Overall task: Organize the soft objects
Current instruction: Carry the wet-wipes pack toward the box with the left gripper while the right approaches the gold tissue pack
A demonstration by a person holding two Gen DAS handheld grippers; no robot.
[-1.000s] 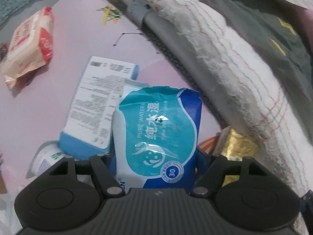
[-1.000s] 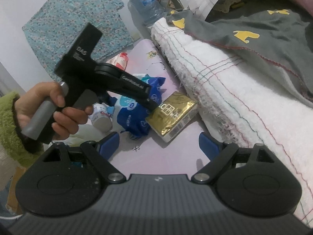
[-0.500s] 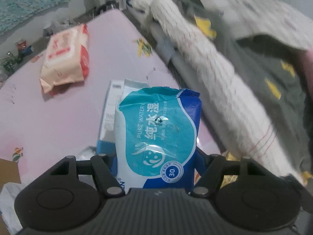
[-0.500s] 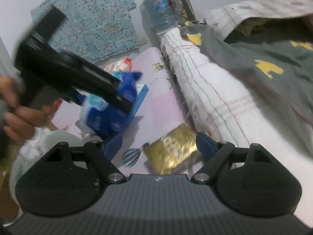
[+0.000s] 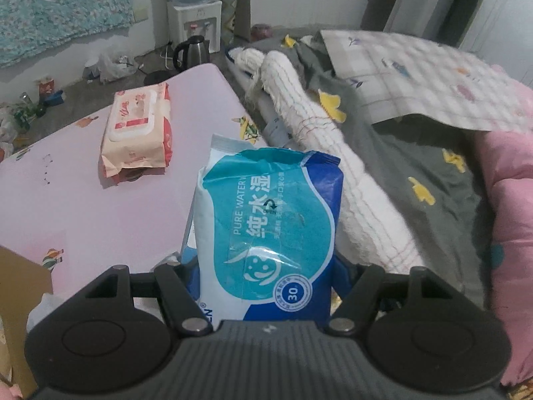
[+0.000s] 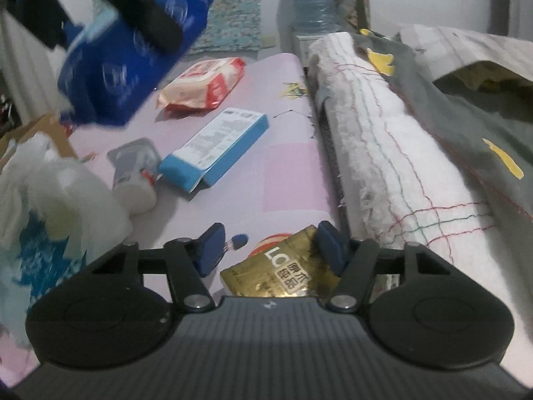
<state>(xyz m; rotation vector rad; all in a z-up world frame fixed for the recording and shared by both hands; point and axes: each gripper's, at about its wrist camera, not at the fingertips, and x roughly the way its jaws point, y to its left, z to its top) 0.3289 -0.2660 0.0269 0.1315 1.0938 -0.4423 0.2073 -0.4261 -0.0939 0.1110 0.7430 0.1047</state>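
Note:
My left gripper point(image 5: 268, 266) is shut on a blue and white wet-wipes pack point(image 5: 269, 233), held upright high above the pink table point(image 5: 83, 206). The right wrist view shows that same pack point(image 6: 126, 50) lifted at the upper left. My right gripper point(image 6: 270, 246) is low over a gold foil tissue pack point(image 6: 283, 273) that lies on the table beside the rolled white towel point(image 6: 399, 166). Its jaws are closing with the gold pack between them. The right pad is at the pack's edge and the left pad stands apart from it.
A red and cream wipes pack point(image 6: 203, 83) lies at the far side of the table. A blue and white carton point(image 6: 216, 146) and a white bottle point(image 6: 133, 173) lie mid-table. A white plastic bag point(image 6: 50, 200) sits left. Grey bedding point(image 5: 416, 166) lies right.
My left gripper has risen with the wipes pack, well clear of the table. My right gripper has moved in over the gold pack and its jaws have narrowed.

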